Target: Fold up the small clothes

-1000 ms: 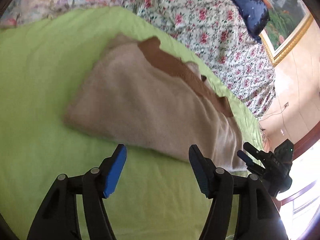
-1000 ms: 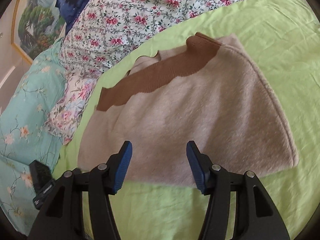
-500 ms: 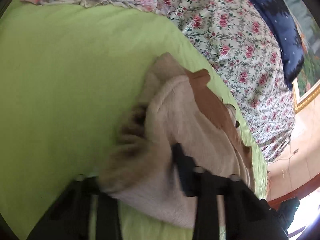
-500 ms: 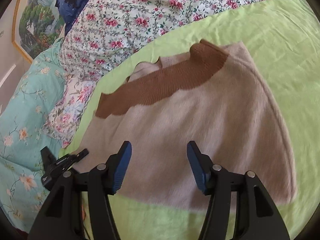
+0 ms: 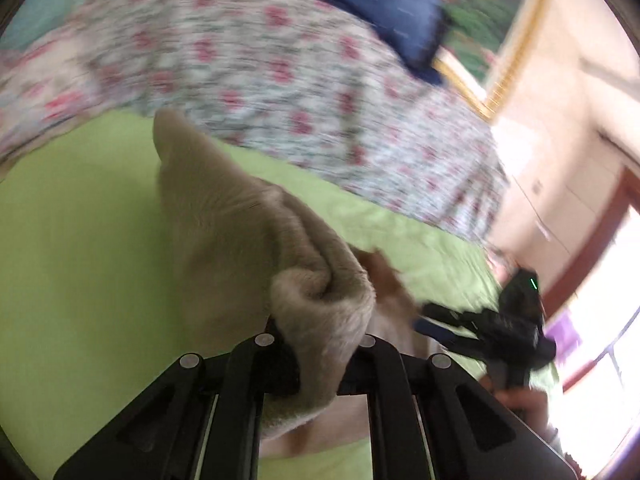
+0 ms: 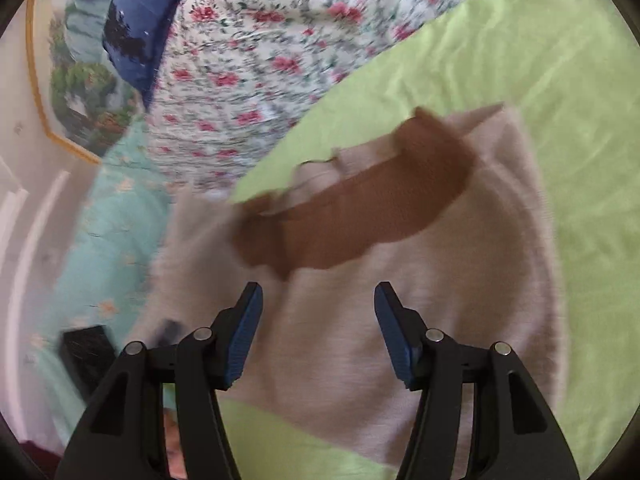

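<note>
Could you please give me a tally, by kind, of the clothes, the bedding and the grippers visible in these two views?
Sweater: 1
Green sheet: 1
Rose-print quilt: 1
Aqua floral cloth: 1
Navy pillow: 1
Grippers: 2, left gripper and right gripper
Total: 7

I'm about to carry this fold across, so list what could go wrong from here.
1. The left gripper pinches only a bunched edge of the beige sweater; it may slip out mid-lift.
2. The right gripper hangs open over the sweater, pinning nothing, so the whole garment may drag across the green sheet instead of folding.
</note>
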`<state>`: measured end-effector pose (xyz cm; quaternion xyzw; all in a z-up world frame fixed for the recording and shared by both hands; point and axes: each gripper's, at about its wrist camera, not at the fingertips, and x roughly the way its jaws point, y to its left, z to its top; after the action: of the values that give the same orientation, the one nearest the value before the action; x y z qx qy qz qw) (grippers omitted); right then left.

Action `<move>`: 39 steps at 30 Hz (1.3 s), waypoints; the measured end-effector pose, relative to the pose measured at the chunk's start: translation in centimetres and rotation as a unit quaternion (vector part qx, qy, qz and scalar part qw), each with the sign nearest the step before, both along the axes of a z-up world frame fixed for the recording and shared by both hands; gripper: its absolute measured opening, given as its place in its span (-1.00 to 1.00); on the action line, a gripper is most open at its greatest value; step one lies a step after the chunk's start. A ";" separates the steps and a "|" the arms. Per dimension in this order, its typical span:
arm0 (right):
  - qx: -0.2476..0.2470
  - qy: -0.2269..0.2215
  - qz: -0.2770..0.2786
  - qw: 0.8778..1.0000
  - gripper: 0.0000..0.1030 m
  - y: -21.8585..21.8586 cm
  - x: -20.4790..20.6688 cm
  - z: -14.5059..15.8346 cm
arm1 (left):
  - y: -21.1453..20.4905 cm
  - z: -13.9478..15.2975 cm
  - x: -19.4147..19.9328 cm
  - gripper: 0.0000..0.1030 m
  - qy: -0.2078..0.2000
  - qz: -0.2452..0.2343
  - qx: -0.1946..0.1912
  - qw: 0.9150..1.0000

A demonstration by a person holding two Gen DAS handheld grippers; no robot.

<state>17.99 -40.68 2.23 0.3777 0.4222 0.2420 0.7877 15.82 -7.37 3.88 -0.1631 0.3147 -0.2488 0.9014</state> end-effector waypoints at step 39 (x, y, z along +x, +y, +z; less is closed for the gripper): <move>-0.202 -0.008 -0.007 0.979 -0.68 -4.6 4.5 -0.5 | -20.8 -7.2 -0.5 -0.84 0.060 -0.213 0.057 0.973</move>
<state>22.48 -45.27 1.68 0.2115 0.4532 0.1490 0.8530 15.33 -28.12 -3.36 -0.0548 0.4097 -0.4064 0.8148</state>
